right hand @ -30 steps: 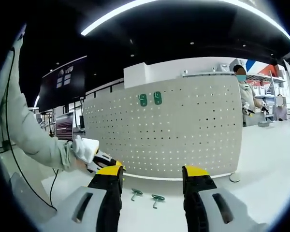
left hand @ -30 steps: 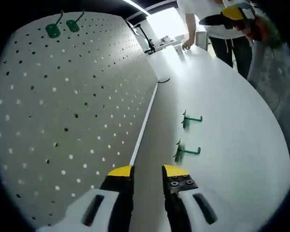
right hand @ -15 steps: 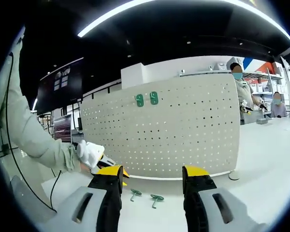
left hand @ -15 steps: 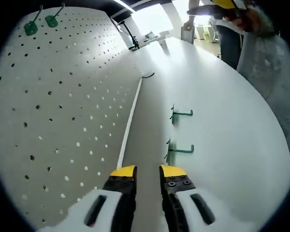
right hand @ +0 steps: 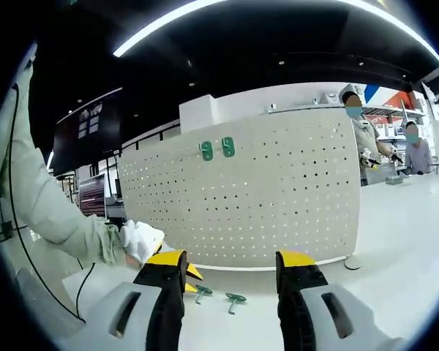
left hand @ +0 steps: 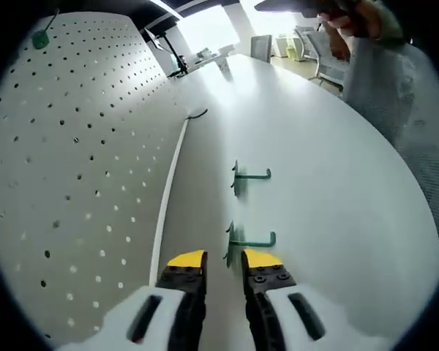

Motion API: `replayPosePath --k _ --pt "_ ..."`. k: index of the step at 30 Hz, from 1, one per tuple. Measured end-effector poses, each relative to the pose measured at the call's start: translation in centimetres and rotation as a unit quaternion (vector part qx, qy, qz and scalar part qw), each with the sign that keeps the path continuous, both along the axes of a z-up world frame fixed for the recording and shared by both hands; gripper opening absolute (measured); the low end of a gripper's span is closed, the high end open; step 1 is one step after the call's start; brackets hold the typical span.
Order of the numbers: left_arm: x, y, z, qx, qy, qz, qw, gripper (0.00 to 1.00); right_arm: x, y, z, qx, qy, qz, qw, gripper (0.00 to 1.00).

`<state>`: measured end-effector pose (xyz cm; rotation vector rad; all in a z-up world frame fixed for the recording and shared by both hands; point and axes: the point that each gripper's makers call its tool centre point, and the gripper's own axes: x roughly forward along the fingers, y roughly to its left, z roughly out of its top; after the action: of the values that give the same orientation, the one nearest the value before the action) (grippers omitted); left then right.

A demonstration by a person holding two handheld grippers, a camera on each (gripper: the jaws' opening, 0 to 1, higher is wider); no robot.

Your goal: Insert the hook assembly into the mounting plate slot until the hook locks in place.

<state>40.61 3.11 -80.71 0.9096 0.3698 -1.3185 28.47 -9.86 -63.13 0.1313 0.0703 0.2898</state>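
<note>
Two green hooks (left hand: 249, 240) are seen lying on the white tabletop (left hand: 336, 190) near the pegboard (left hand: 73, 161). The left gripper (left hand: 224, 260) is held just before the nearer hook, jaws slightly apart. The right gripper (right hand: 230, 259) is open and empty. Two more hooks (right hand: 216, 148) are hung high on the board.

White table (left hand: 336, 183), two green hooks (left hand: 250, 240).

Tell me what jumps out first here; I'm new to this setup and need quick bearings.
A big pale pegboard stands upright on the white table, with two green hooks already mounted high on it. Two loose green hooks lie on the table: the nearer hook just ahead of the left gripper, whose jaws stand slightly apart, the farther hook beyond.
</note>
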Motion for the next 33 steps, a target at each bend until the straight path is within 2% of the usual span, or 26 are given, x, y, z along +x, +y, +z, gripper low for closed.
replayPosePath --k 8,27,33 --pt "0.4 -0.2 -0.6 0.011 0.020 -0.006 0.9997 0.16 0.0 -0.3 -0.2 0.003 0.005 -0.005 1.0000 0.47" --pt "0.3 -0.6 -1.1 0.025 0.020 -0.023 0.9992 0.09 0.0 -0.8 -0.2 0.011 0.006 -0.015 0.9998 0.46" --pt "0.0 -0.7 -1.3 0.026 0.032 -0.023 0.9989 0.04 0.0 -0.9 -0.2 0.012 0.006 -0.015 0.9998 0.46"
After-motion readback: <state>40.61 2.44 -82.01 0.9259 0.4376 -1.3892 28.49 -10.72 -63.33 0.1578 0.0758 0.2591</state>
